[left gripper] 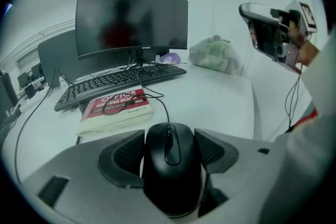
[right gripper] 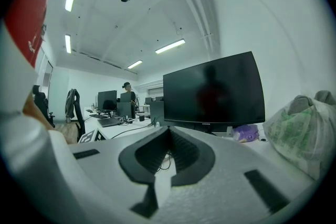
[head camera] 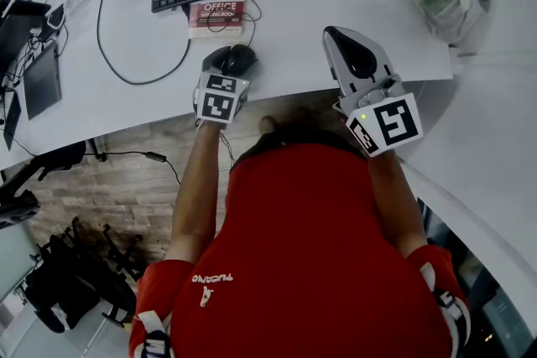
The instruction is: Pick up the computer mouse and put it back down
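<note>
Though half-hidden in head view, the computer mouse (left gripper: 170, 176) seems clamped by left gripper (left gripper: 169, 148); right gripper (right gripper: 169, 147) closed, empty.

On the desk I count one mouse (left gripper: 170, 176), one keyboard (left gripper: 118, 81), one book (left gripper: 115, 107), one plastic bag (left gripper: 215, 55) and two monitors (left gripper: 131, 18); I hold two grippers, a left gripper (left gripper: 169, 136) and a right gripper (right gripper: 169, 131).

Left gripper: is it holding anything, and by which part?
The computer mouse, clamped by its left and right sides between the jaws of the left gripper. The right gripper is shut and empty.
</note>
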Motion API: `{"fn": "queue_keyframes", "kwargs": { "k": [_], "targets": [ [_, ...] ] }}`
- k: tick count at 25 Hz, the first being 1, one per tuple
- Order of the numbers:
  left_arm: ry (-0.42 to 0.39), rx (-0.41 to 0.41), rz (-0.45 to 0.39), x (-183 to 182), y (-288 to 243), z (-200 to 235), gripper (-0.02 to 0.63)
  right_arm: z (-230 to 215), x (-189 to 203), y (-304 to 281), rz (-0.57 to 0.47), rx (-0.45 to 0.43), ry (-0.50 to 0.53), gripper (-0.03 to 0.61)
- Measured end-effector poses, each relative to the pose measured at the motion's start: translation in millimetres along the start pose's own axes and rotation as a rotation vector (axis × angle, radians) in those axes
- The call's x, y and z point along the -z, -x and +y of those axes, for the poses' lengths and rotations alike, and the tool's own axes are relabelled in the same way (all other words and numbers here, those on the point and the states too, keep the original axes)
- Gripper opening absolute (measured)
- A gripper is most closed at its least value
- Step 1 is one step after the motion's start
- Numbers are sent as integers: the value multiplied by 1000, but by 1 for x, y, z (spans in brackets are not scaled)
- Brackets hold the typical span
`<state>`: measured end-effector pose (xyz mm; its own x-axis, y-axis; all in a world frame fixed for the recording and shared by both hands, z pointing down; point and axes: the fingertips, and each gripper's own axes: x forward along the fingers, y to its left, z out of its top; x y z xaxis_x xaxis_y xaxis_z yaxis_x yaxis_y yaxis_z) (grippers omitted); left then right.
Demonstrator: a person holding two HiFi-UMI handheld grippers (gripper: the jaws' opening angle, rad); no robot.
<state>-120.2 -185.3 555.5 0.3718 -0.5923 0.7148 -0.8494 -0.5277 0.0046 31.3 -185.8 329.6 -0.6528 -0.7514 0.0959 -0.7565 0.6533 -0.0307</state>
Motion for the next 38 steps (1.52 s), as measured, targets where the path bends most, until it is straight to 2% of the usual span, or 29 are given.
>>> {"fn": "queue_keyframes", "kwargs": {
  "k": [8, 15, 20, 25, 30, 33, 38],
  "targets": [
    [-14, -3, -39, -9, 8, -2, 287, 6, -1, -1, -1, -17, 6, 5],
    [-8, 6, -136, -47, 43, -9, 287, 12, -4, -2, -8, -32, 9, 5],
    [-5, -24, -345, -97, 87, -7, 285, 18, -8, -2, -20, -46, 10, 5],
    [-2, -15, -512, -144, 139, -16, 278, 25, -14, -1, -37, -59, 15, 5],
    [-25, -49, -663, -173, 186, -22, 201, 34, -23, 1, -63, -73, 22, 5],
    [-18, -82, -712, -186, 210, -24, 135, 39, -28, 3, -75, -80, 25, 5],
    [-9, -91, -799, -192, 231, -30, 44, 45, -35, 10, -94, -81, 25, 5]
  ]
}}
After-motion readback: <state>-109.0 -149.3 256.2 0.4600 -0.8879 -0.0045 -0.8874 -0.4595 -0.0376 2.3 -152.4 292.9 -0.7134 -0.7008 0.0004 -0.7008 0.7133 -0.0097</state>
